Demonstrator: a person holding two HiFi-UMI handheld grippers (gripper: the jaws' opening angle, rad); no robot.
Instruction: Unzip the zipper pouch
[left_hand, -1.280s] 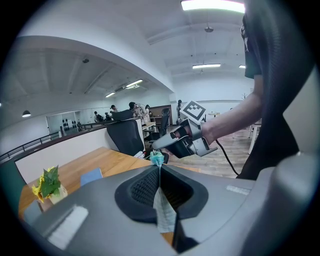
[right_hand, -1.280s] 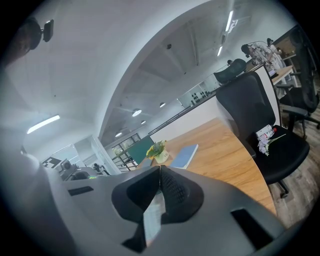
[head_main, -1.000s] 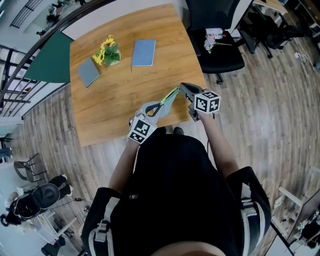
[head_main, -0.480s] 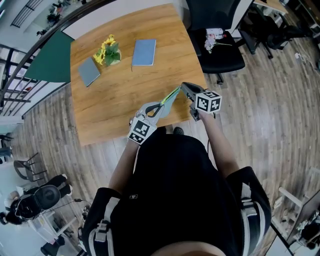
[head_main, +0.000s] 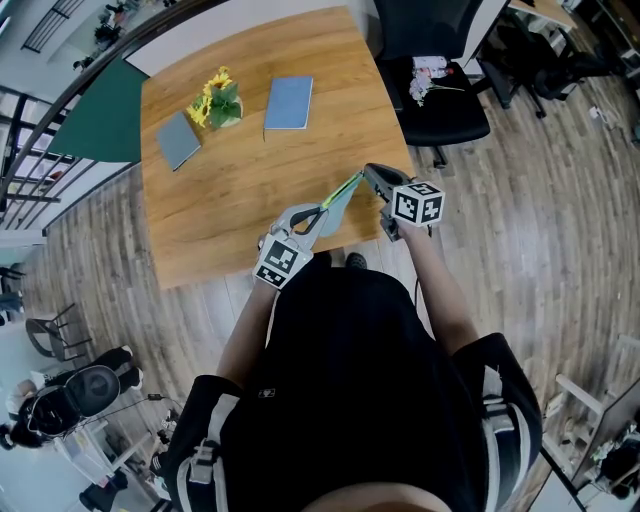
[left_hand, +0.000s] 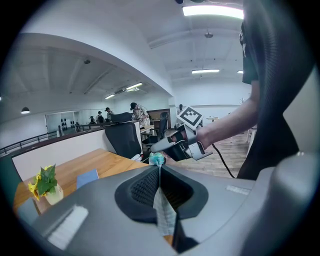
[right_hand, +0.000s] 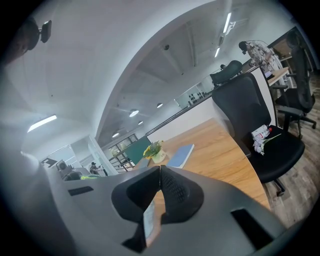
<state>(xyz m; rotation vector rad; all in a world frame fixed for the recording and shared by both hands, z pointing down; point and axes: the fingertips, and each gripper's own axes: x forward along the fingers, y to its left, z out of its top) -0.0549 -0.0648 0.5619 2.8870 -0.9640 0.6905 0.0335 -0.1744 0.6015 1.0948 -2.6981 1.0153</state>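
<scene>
Left tool (head_main: 316, 216) and right tool (head_main: 366, 175) are both closed tight on the zipper pouch (head_main: 340, 196), which stretches taut between them at frame centre, a pale teal strip over the table (head_main: 240, 190) edge.

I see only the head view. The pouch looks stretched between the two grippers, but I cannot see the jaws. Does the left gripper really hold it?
Observer: Yes. In the left gripper view the left gripper is shut on the pale fabric of the pouch.
Operator: And the right one?
Observer: The right gripper is shut too, with a thin pale strip pinched between its jaws. Whether that is the zipper pull I cannot tell.
Operator: Where does it meet the pouch?
Observer: At the teal end of the pouch, as the left gripper view shows.
</scene>
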